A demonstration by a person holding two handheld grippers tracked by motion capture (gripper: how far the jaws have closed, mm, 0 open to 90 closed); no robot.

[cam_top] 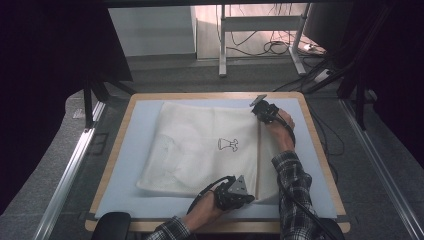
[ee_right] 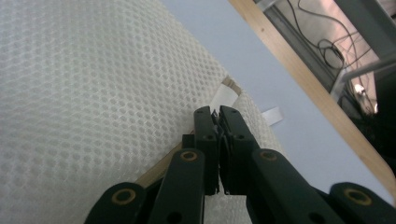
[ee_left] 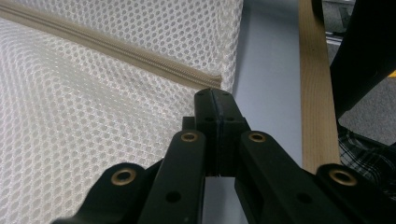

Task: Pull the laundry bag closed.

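Lying flat on the blue-grey mat of the table is a white mesh laundry bag, its beige zipper running near-to-far along the bag's right side. The left tongs are fully closed at the zipper's near end, pinching the bag's near edge there. The right tongs, also closed, sit at the zipper's far end, seemingly nipping the small pull. To work the zipper well, the near grip should probably hold the fabric taut while the far hand draws straight along the teeth, without lifting.
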